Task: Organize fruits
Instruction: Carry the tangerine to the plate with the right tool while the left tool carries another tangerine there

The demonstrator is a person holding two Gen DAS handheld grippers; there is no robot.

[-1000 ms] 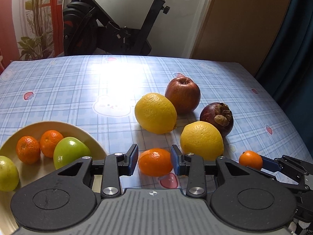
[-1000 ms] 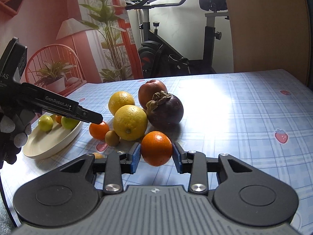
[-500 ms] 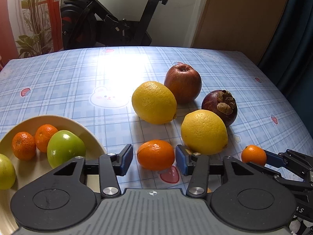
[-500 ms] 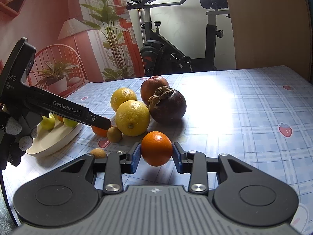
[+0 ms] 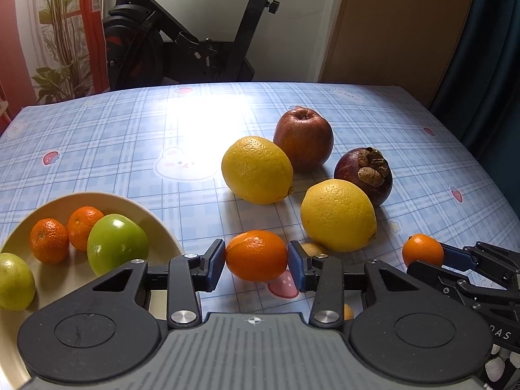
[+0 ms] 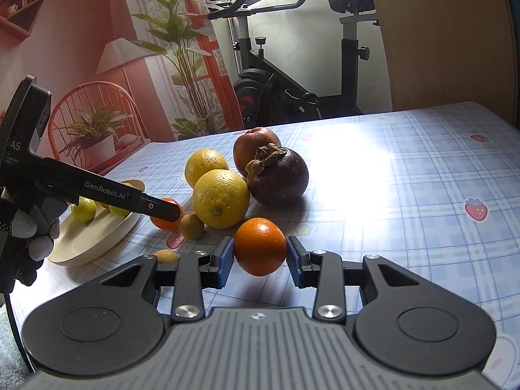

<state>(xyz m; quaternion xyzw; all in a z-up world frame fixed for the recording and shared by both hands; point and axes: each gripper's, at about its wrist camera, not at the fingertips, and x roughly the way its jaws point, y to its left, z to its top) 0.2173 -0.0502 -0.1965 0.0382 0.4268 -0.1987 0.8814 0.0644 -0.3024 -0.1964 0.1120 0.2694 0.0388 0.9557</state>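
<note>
My left gripper point(image 5: 256, 260) is shut on a mandarin point(image 5: 256, 255) low over the table, right of the cream plate point(image 5: 156, 224). The plate holds two small mandarins point(image 5: 48, 240), a green apple point(image 5: 117, 243) and another green fruit point(image 5: 13, 281). My right gripper point(image 6: 260, 255) is shut on a second mandarin point(image 6: 260, 245) and holds it above the cloth; it also shows in the left wrist view point(image 5: 422, 253). On the table lie two lemons point(image 5: 256, 169), point(image 5: 338, 214), a red apple point(image 5: 304, 138) and a mangosteen point(image 5: 364, 172).
Two small brown fruits point(image 6: 192, 226), point(image 6: 165, 256) lie near the plate. The table has a blue checked cloth point(image 5: 130, 143). An exercise bike point(image 5: 182, 45) stands behind the far edge. The table's right edge drops off by a dark curtain point(image 5: 487, 48).
My left gripper opened slightly around its mandarin, then closed on it again, and moved forward a little. My right gripper kept its mandarin and drifted slightly.
</note>
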